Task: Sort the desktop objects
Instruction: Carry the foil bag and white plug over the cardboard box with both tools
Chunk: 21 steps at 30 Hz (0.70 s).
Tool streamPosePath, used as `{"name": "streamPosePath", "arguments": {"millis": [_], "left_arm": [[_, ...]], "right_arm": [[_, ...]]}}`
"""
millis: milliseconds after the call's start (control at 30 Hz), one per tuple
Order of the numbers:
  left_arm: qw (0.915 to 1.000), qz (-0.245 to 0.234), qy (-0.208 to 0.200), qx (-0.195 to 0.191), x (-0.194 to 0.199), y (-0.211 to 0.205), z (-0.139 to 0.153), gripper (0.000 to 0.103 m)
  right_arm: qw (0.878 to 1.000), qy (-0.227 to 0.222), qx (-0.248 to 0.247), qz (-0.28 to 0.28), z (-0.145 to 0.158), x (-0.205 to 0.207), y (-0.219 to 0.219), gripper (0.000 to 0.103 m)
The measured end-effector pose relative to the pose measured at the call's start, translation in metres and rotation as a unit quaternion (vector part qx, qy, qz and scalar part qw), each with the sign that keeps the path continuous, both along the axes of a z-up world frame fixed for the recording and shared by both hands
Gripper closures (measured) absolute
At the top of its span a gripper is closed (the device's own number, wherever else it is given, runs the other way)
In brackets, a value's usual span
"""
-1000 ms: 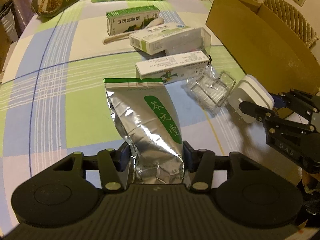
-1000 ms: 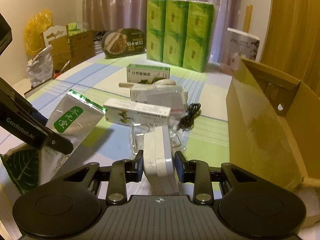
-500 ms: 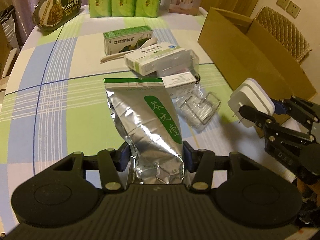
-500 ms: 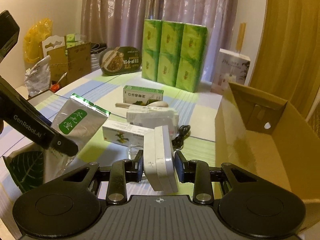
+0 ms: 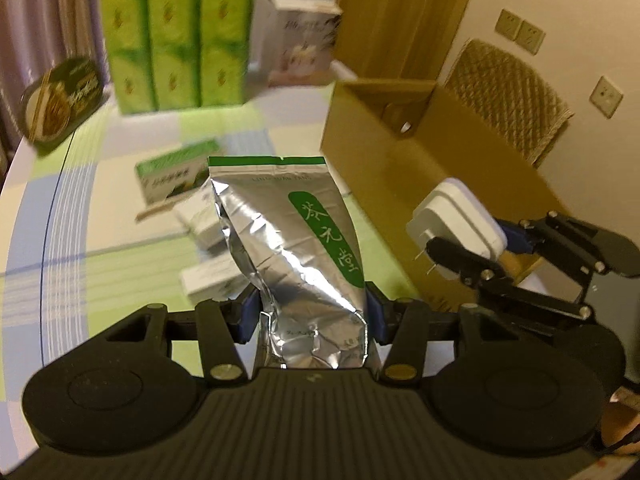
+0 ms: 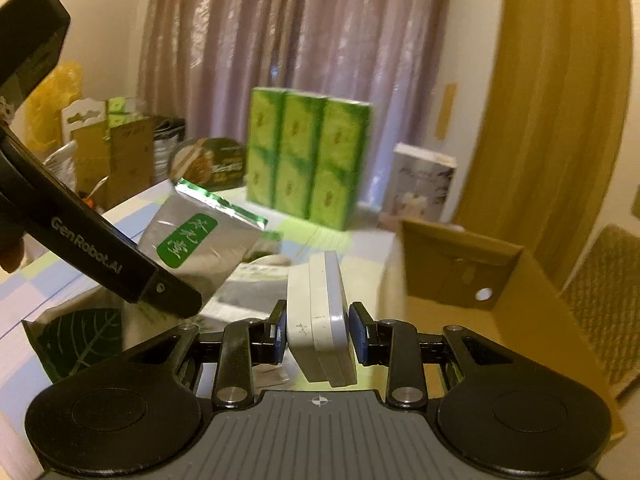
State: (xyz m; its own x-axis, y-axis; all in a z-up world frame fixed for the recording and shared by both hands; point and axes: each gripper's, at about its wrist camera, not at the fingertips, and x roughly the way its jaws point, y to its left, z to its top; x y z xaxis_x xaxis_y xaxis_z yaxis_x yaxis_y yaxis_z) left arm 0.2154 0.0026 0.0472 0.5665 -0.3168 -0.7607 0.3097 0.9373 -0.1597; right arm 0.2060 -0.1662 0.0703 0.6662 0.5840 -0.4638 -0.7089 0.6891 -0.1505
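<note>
The foil tea pouch [image 5: 296, 248] – clamped low in the left gripper [image 5: 312, 316] – and the white charger [image 6: 322, 320], pinched by the right gripper [image 6: 318, 338], hang clear of the table [image 5: 80, 280] beside the cardboard box [image 5: 420, 168], probably for deposit.

The surface [image 5: 100, 240] is covered by a checked cloth in pale green, white and blue with thin blue lines. At its far edge stands a block of green wrapped packs [image 5: 178, 38], with a dark oval noodle tray [image 5: 60, 100] leaning to the left and a white printed carton [image 5: 302, 48] to the right. An open brown cardboard box [image 5: 400, 152] rests along the right side. Near the centre lie a green-and-white flat carton [image 5: 172, 172] and several blurred white cartons [image 5: 200, 220].
</note>
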Motion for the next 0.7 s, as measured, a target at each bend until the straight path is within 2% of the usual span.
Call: {"name": "streamPosePath", "arguments": {"millis": [267, 400, 700], "left_arm": [[0.9990, -0.033, -0.020, -0.025, 0.021, -0.042, 0.022, 0.056], [0.9977, -0.058, -0.025, -0.025, 0.029, -0.067, 0.027, 0.056], [0.9949, -0.088, -0.021, -0.044, 0.052, -0.111, 0.029, 0.056]], "right_arm": [[0.998, -0.023, 0.008, -0.055, 0.026, 0.024, -0.033, 0.074], [0.996, -0.026, 0.009, -0.081, 0.034, 0.042, -0.052, 0.074], [0.991, 0.010, 0.023, -0.133, 0.033, 0.076, -0.088, 0.074]]}}
